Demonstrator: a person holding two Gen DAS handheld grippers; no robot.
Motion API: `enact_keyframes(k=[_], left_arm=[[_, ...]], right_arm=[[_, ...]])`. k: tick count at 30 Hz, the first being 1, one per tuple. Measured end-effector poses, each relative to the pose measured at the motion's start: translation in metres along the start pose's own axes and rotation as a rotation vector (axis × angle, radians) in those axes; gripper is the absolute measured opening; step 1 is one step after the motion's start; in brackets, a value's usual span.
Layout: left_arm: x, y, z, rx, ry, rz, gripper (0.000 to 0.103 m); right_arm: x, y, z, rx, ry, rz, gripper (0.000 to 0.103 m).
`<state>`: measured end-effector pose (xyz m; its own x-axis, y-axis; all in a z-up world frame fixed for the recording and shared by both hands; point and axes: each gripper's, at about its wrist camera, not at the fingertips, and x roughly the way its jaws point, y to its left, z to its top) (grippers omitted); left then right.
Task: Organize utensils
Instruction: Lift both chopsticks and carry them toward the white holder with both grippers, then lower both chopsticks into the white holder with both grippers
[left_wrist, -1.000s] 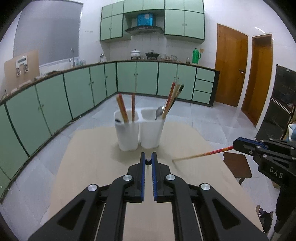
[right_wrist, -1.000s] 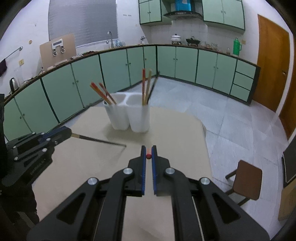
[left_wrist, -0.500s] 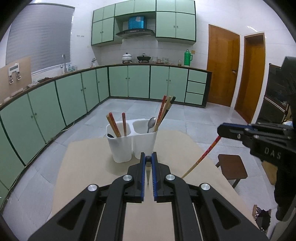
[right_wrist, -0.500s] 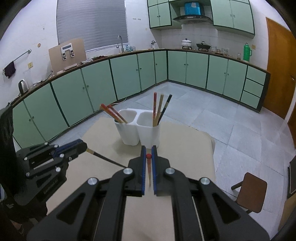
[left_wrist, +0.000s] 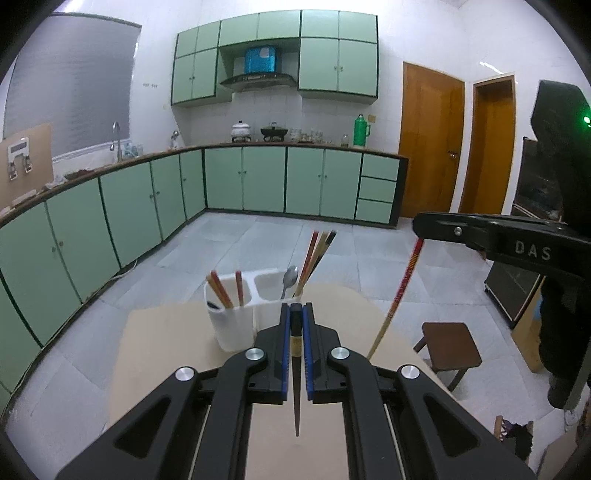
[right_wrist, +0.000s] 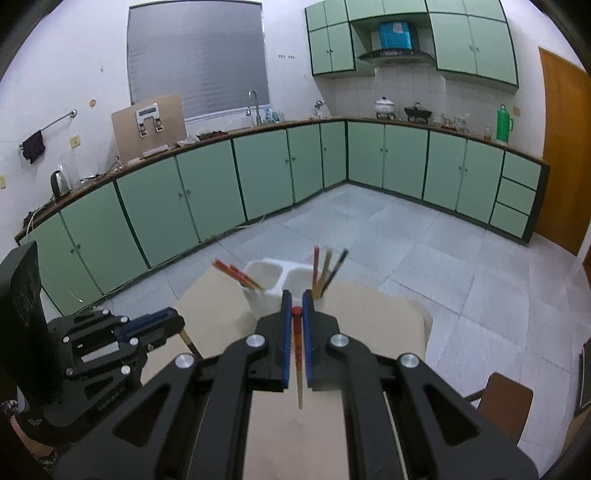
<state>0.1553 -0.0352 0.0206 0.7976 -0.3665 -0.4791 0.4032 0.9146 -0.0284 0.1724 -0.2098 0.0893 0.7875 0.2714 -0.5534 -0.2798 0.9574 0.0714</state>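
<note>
Left hand-held gripper (left_wrist: 296, 310): jaws nearly closed, clamped on a dark chopstick (left_wrist: 296, 384). Black square butt sits between the blue pads, a tan band just below it, and the tapered tip hangs down toward the camera, above the table (left_wrist: 166, 339).

Right hand-held gripper (right_wrist: 295, 304): same narrow gap, clamped on a red chopstick (right_wrist: 298, 365). Red rounded end is at the fingertips; the shaft fades from red to pale wood and points down. In the left view this stick (left_wrist: 400, 291) hangs steeply from the right gripper's black jaw, marked "DAS", with its pale tip near the table's right edge.

Holder (left_wrist: 236, 317): white plastic, two rounded compartments joined side by side, standing near the far edge of the table, just beyond both grippers.
- Left compartment: three red-tipped wooden chopsticks (left_wrist: 221, 293), leaning.
- Right compartment: metal spoon (left_wrist: 290, 277), bowl up, plus a bundle of chopsticks (left_wrist: 316, 258) (red, tan, dark) fanned to the right.

Grippers are matte black plastic with silver pivot bolts and blue finger liners.

Table is flat, beige and matte with rounded corners. A brown wooden stool (left_wrist: 448, 347) stands on the floor at its right.

Room: kitchen with grey tiled floor, an L-shaped run of pale green cabinets (left_wrist: 258, 181) under a dark counter, matching wall cabinets, range hood, pots and a green thermos (left_wrist: 361, 130) on the counter, two orange-brown wooden doors (left_wrist: 430, 140), and a window with a grey blind.
</note>
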Motion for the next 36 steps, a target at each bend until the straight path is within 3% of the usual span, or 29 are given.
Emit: enact_keyframes(k=[12,20,28,36], left_arm=[[-0.007,0.004,0.083,0.041,-0.162,0.023,0.006],[0.014,0.026,0.139,0.025,-0.248,0.075,0.006],[0.063,0.044,0.143,0.004,-0.234,0.104,0.006],[0.119,0.061,0.122,-0.014,-0.140,0.098,0.006]], right_arm=[[-0.013,0.011,0.074,-0.050,-0.125,0.033,0.005],[0.011,-0.004,0.125,-0.027,-0.193,0.019,0.005],[0.075,-0.015,0.130,-0.018,-0.178,-0.015,0.005],[0.141,-0.023,0.103,0.000,-0.116,-0.016,0.005]])
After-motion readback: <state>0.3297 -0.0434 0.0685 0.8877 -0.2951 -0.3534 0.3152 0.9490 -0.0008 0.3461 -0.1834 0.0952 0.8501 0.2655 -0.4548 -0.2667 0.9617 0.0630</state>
